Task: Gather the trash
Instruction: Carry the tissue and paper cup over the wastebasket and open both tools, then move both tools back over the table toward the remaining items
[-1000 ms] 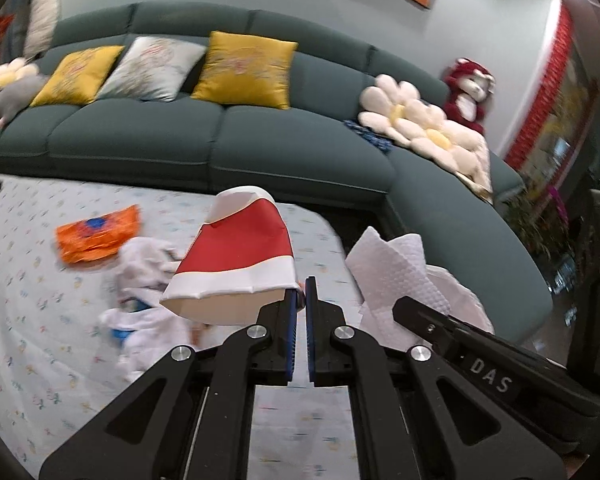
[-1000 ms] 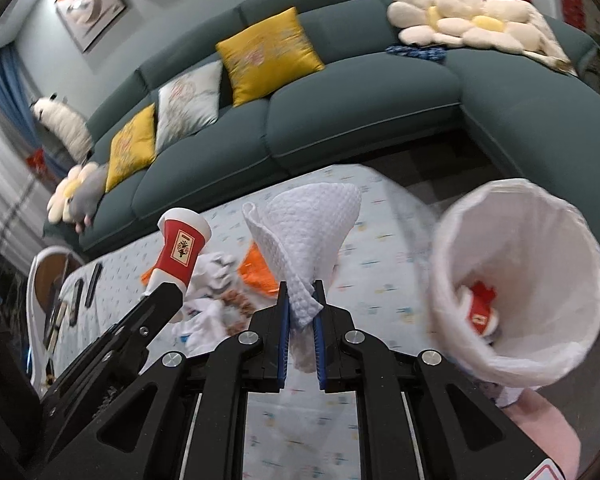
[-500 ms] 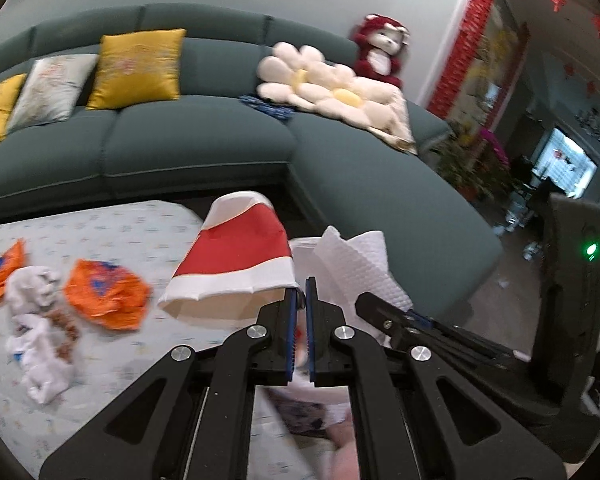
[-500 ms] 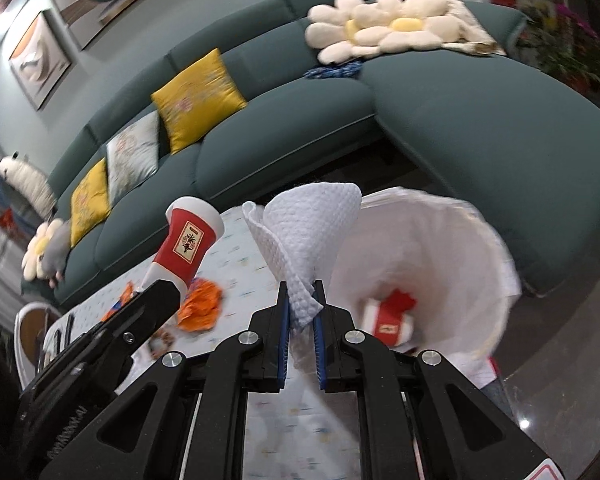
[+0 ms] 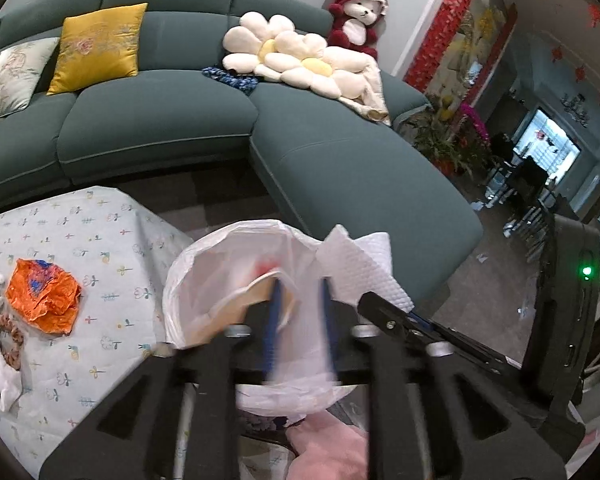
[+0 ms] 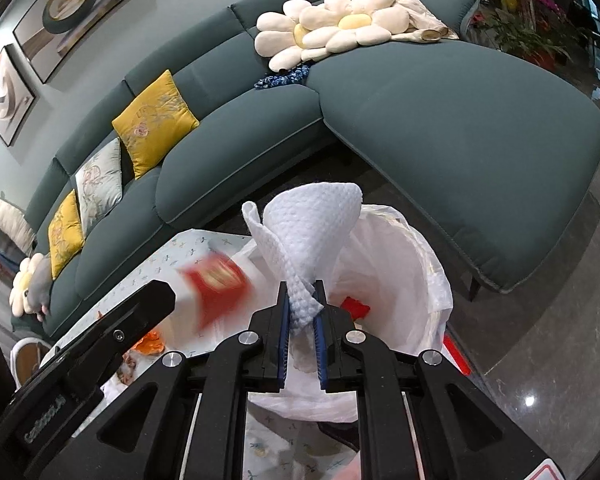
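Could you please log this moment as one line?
left gripper: open, red cup dropping | right gripper: shut on paper towel | over trash bag

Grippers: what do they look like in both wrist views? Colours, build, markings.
Both are matte black, with angular linkage arms that have triangular cut-outs and silver pivot screws. The finger pads are blue and ribbed. The left gripper is motion-blurred in its own view; the right-wrist view shows faint pale lettering on its side. The right gripper has a green LED on its body. No cables or sleeves visible.
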Motion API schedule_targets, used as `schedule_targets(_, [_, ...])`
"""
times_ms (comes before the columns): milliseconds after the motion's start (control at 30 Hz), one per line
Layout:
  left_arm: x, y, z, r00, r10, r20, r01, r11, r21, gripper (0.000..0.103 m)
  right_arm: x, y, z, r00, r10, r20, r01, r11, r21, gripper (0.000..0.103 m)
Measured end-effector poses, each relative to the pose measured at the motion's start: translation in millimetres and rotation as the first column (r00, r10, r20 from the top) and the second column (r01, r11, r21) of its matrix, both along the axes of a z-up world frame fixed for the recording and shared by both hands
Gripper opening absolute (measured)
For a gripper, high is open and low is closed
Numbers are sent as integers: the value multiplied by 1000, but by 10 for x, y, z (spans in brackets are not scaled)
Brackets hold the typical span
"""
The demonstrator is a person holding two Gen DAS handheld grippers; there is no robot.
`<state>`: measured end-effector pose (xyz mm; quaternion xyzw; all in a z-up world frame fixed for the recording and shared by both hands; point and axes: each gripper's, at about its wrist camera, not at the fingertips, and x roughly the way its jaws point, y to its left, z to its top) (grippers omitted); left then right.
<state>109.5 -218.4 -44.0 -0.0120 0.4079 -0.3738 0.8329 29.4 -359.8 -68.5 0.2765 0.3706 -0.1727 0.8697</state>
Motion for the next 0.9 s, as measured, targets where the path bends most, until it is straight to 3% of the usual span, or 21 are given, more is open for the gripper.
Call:
schedule_targets(333, [57, 157, -53, 998, 70, 7, -70, 997, 36, 45, 137, 37, -5, 1000, -1, 7, 1, 1000, -1, 20])
schedule_targets(500, [73, 286, -80, 994, 110, 8, -110, 993, 53, 49, 180, 116, 56, 1000, -4, 17, 5, 1000, -24, 38])
schedule_targets(900, [117, 676, -77, 981, 191, 12, -192, 978, 80, 50, 244, 375, 154, 999, 41, 5, -41, 997, -58, 47])
